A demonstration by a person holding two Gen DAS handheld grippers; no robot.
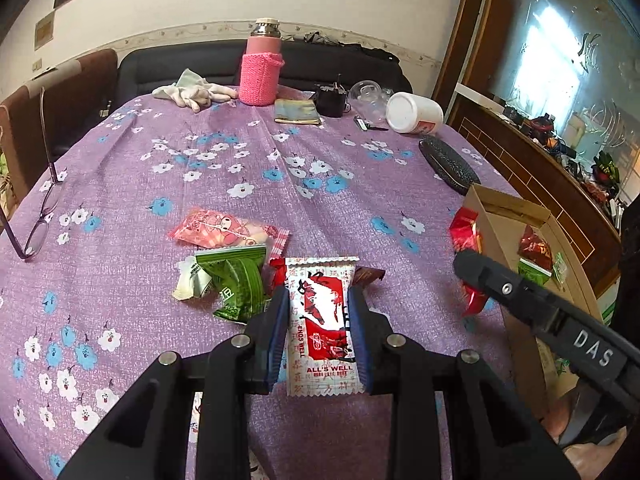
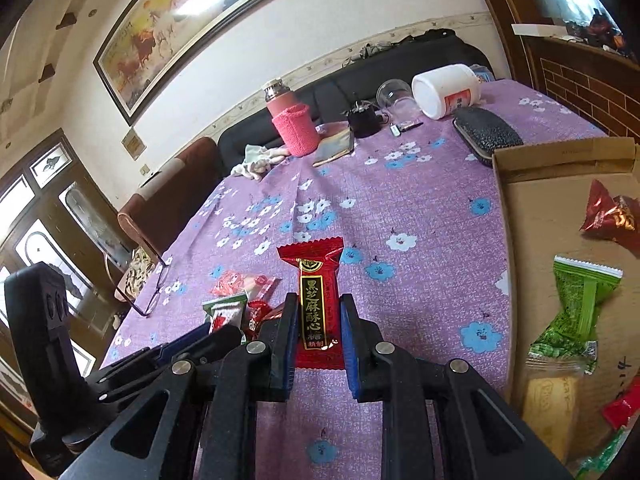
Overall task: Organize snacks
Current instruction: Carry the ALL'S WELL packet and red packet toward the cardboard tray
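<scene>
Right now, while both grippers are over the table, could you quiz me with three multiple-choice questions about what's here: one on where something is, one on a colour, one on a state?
1. Where do the eyeglasses lie?
A. In the cardboard box
B. On the purple cloth near the table's edge
C. On top of the pink bottle

2. What colour is the wrapper held in the right gripper?
A. Red
B. Blue
C. White

3. How does the white jar stand?
A. Upright with its lid off
B. Upside down
C. Tipped on its side

Answers:
1 B: the eyeglasses rest open on the flowered tablecloth, far from the cardboard box.
2 A: the red candy with gold characters sits between its pads.
3 C: the white jar's round end faces the camera, near the pink bottle.
</scene>
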